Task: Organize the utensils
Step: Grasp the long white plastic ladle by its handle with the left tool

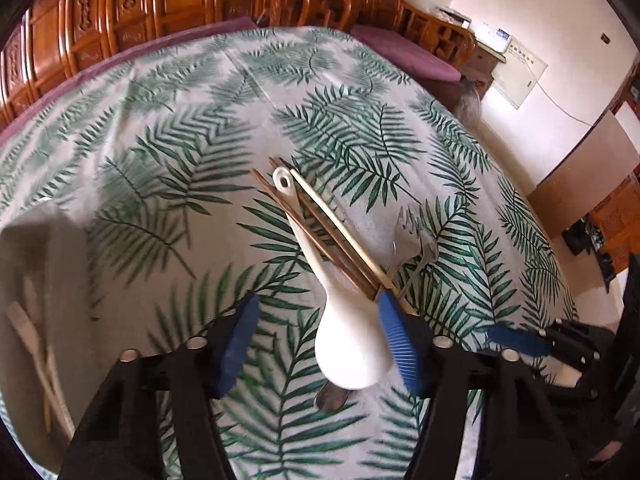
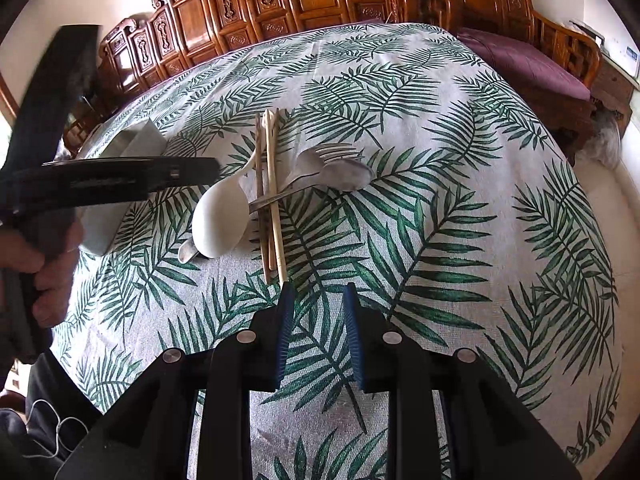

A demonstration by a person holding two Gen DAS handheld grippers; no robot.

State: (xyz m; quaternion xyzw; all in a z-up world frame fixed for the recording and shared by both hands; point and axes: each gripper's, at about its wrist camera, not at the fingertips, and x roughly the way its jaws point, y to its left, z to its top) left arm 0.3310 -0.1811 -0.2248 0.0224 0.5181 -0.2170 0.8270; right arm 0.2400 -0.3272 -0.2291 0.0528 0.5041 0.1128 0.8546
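The left gripper [image 1: 316, 340] is nearer: its spread jaws straddle the white spoon [image 1: 352, 344], whose handle runs away from them. The right gripper [image 2: 318, 336], narrowly parted and empty, hangs just before the chopsticks [image 2: 272, 200].

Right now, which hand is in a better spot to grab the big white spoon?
Left, probably. Its tongs are open around the white spoon bowl already. The right tongs are near the chopsticks ends, empty, farther from the spoon.
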